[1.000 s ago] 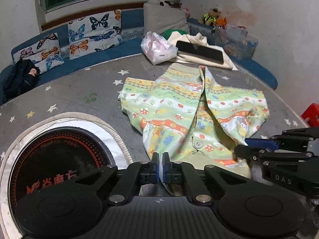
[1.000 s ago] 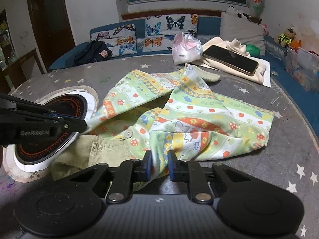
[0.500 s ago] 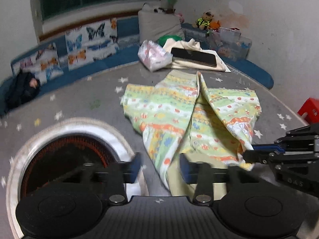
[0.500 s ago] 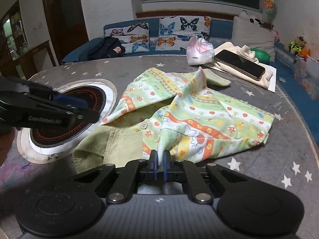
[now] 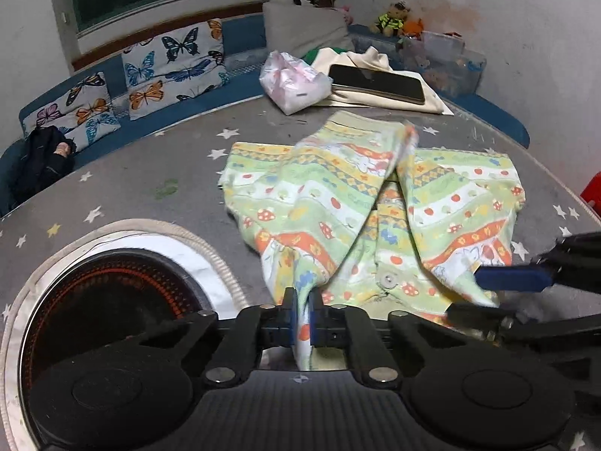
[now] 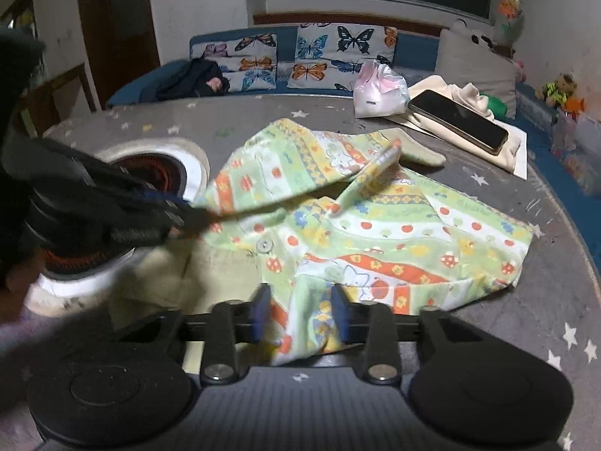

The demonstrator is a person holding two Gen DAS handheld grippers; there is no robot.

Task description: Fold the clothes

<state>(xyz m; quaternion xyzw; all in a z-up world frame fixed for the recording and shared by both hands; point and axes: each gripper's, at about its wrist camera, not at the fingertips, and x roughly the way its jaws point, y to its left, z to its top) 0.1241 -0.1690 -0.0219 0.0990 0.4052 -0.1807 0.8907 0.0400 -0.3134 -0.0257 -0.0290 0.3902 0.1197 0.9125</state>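
Garment fold, opening lift.
Left claw (image 5: 303,317) pinches the printed garment (image 5: 353,195); right claw (image 6: 298,314), jaws apart around its hem, should close next.

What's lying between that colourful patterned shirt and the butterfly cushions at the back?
Only bare grey star-print table top lies between the patterned shirt and the butterfly cushions, then the blue bench edge. The left wrist view shows this best.
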